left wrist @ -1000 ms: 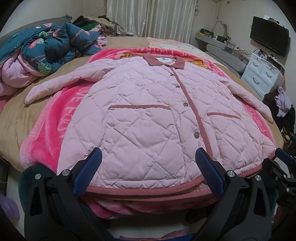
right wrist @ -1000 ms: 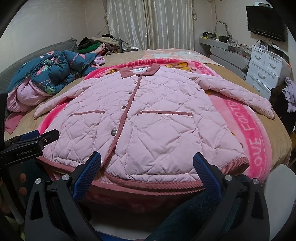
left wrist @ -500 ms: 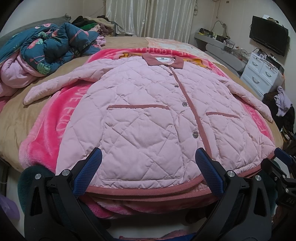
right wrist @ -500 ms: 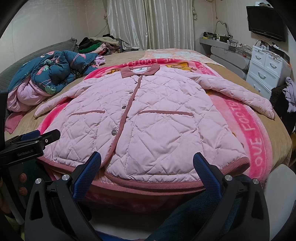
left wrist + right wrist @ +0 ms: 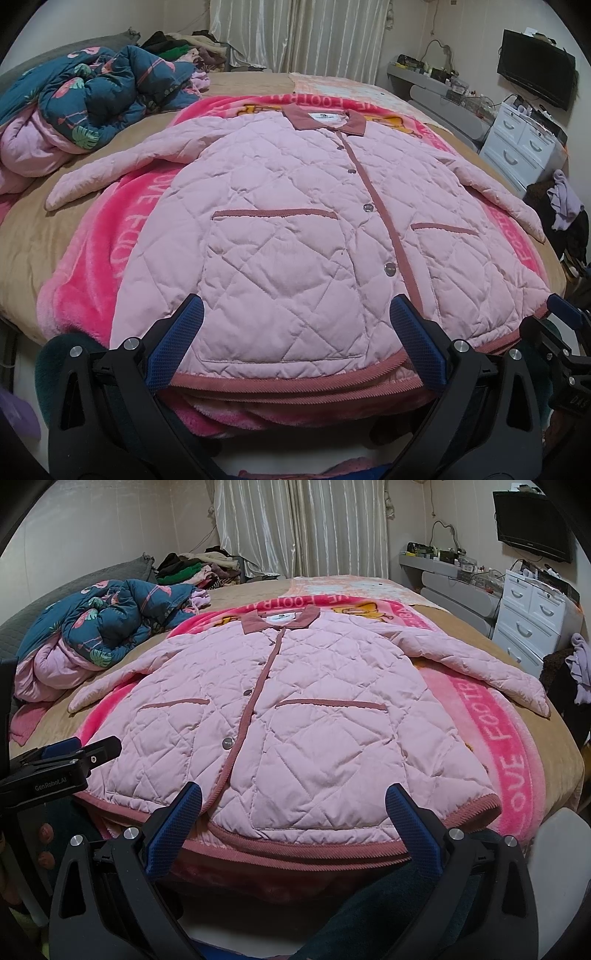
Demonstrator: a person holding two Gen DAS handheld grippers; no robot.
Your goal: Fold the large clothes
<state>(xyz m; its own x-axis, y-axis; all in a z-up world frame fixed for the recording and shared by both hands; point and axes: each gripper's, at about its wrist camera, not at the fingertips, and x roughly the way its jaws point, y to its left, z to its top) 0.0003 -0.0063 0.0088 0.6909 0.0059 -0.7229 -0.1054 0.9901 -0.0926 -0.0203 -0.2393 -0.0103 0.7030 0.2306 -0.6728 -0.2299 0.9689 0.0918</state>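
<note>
Garment: a pink quilted jacket (image 5: 295, 236) is laid front-up and buttoned on a bright pink blanket (image 5: 92, 266) on the bed (image 5: 546, 746), collar (image 5: 325, 120) at the far end, so that the whole outline is exposed for folding.
Sleeves: both are spread outward to the sides, neither yet folded in; the one on the left (image 5: 122, 166) is laid across the blanket onto the tan cover.
Hem: the ribbed hem (image 5: 295, 384) is placed at the near bed edge, within easy reach of both tools.
Left hand-held gripper (image 5: 295, 343): its jaws are spread wide just above the hem, with nothing gripped.
Right hand-held gripper (image 5: 291, 821): likewise spread wide and empty, poised over the other half of the hem.
Stage, as judged: folding has not yet begun.
Clutter: a rumpled blue patterned quilt (image 5: 110, 620) is left well to the side, apart from the jacket.
</note>
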